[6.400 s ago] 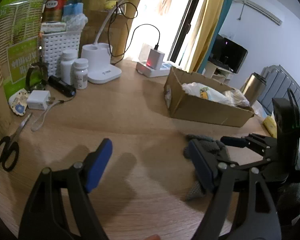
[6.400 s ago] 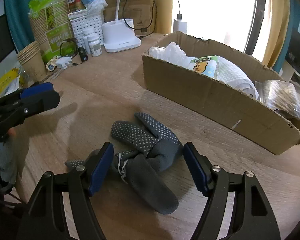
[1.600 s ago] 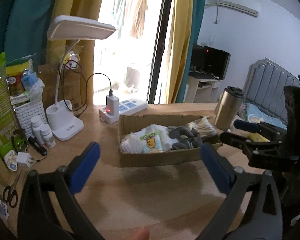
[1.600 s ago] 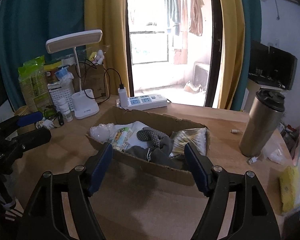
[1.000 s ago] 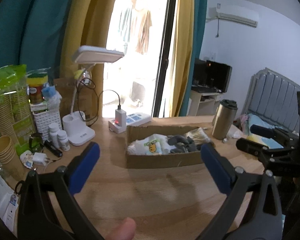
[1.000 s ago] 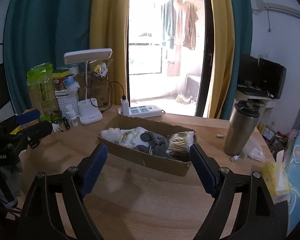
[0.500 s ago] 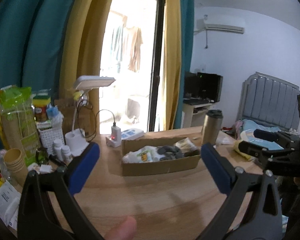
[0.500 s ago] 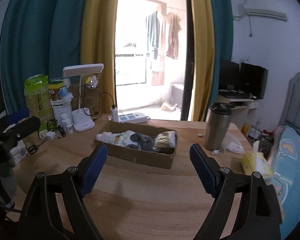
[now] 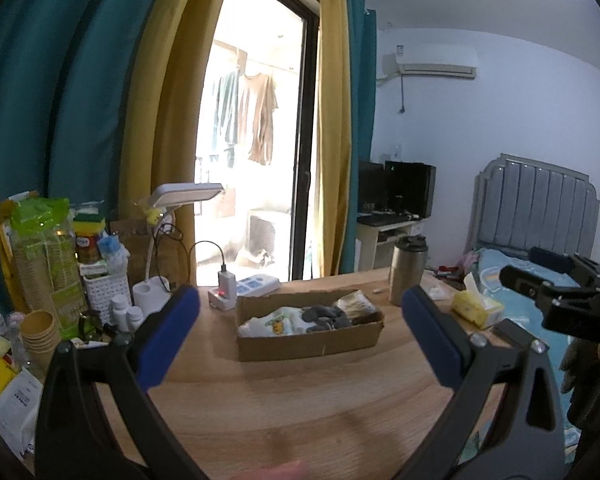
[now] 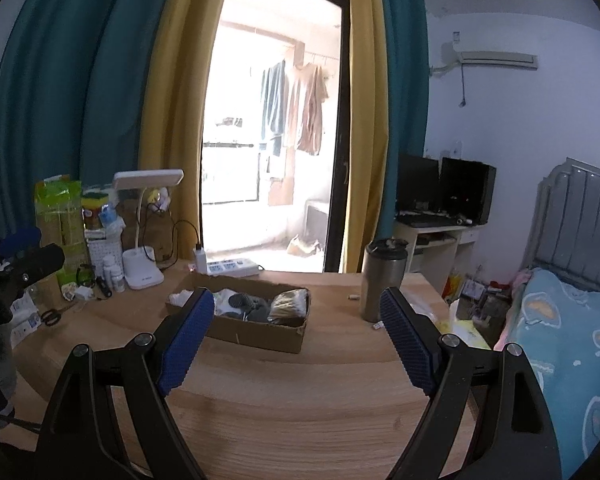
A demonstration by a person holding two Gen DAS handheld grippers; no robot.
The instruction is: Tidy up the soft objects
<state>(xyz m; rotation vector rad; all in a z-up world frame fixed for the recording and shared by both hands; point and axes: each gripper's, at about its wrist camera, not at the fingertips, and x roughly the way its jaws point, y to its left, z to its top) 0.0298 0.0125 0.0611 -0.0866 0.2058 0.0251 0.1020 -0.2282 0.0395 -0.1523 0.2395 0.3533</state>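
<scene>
A shallow cardboard box (image 9: pixel 312 343) stands on the wooden table (image 9: pixel 300 412); it also shows in the right wrist view (image 10: pixel 260 338). In it lie a grey dotted glove (image 9: pixel 325 316), a white printed cloth (image 9: pixel 278 322) and a brownish packet (image 9: pixel 356 304). The glove (image 10: pixel 249 307) also shows in the right wrist view. My left gripper (image 9: pixel 300 340) is open and empty, well back from the box. My right gripper (image 10: pixel 298 344) is open and empty, also far back. Each gripper shows at the edge of the other's view.
A steel tumbler (image 10: pixel 383 280) stands right of the box. A desk lamp (image 10: pixel 144 236), power strip (image 10: pixel 230 268), bottles, basket, paper cups (image 9: pixel 40 332) and scissors (image 10: pixel 54 316) crowd the table's left. A yellow tissue pack (image 9: pixel 476 308) lies right. A bed (image 10: pixel 568 344) is beyond.
The glove went from the table into the box. Since then both grippers, open and empty, have pulled up and back from the box, which now looks smaller.
</scene>
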